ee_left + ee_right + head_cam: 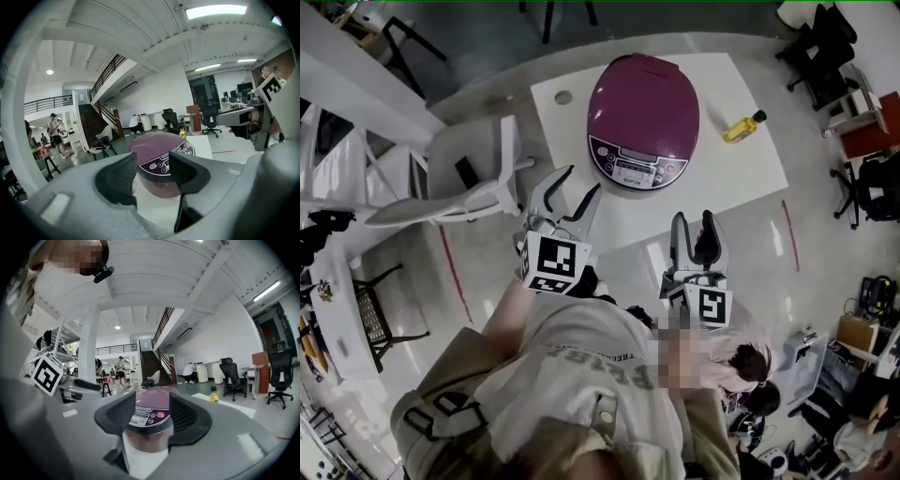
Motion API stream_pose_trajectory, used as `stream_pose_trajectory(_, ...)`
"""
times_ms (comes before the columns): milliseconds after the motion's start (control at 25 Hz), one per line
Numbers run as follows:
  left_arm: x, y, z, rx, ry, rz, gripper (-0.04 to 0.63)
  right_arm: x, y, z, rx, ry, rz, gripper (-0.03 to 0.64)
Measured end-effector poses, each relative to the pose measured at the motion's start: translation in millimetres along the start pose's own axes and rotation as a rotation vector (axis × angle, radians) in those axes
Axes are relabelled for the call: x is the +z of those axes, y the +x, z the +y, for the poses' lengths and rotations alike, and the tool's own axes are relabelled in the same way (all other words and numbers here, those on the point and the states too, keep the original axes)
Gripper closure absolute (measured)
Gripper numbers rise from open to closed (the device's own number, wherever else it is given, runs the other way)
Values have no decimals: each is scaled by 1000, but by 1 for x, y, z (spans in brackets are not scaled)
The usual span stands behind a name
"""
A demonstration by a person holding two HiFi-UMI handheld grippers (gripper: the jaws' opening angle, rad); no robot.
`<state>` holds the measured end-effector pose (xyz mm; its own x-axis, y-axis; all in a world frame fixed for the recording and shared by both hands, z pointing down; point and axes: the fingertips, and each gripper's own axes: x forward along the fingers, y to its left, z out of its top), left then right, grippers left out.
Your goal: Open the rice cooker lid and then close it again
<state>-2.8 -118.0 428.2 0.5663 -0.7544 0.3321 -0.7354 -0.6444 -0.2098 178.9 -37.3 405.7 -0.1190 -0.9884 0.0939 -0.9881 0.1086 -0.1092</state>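
Note:
A purple rice cooker [642, 108] with its lid down sits on a white table [741, 183], its control panel facing me. My left gripper [582, 181] hovers just short of the table's near edge, left of the cooker's front, jaws open and empty. The right gripper [694, 219] is lower and further back over the floor, also open and empty. In the left gripper view the cooker [159, 143] shows through the gap of the left gripper [152, 173]. The right gripper view frames the cooker [154, 397] between the jaws of the right gripper [151, 414].
A small yellow bottle [742, 127] lies on the table to the right of the cooker. A small round disc [563, 97] sits at the table's far left corner. A white chair [473, 183] stands close to the table's left side. Office chairs and desks ring the room.

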Motion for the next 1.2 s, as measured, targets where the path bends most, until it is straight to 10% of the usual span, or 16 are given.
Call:
stream_pose_trajectory(360, 8, 32, 12, -118, 105, -14, 333, 3, 47, 18, 86, -98, 40, 399)
stream_pose_trajectory(1200, -37, 73, -51, -443, 723, 208, 229, -64, 91, 61, 597, -469, 447, 291)
